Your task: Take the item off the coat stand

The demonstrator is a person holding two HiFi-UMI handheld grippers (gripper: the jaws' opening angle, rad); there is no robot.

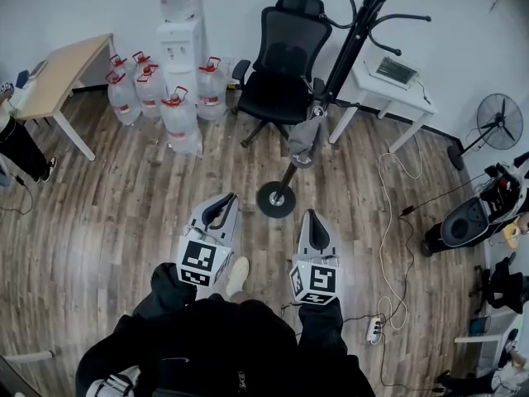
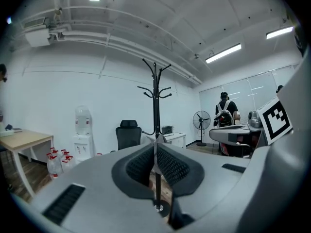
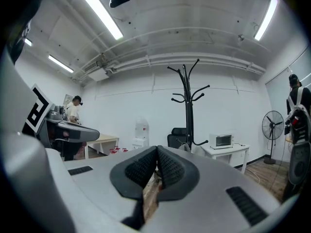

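Bright, even indoor light fills the room. It comes from ceiling tube lamps [image 3: 103,16] high above the coat stand [image 3: 188,111], and in both gripper views they blow out to white glare. In the head view, the shadows on the wood floor [image 1: 124,197] around the coat stand's base are faint and soft. All three views bow strongly outward from the coat stand, and the gripper views darken at their corners. The stand itself is sharp.

Office premises — black mesh swivel chair [image 1: 285,52], light wooden desk [image 1: 62,73], white water dispenser [image 1: 180,44] beside red-capped clear jugs [image 1: 178,110], black metal coat stand [image 1: 347,48].
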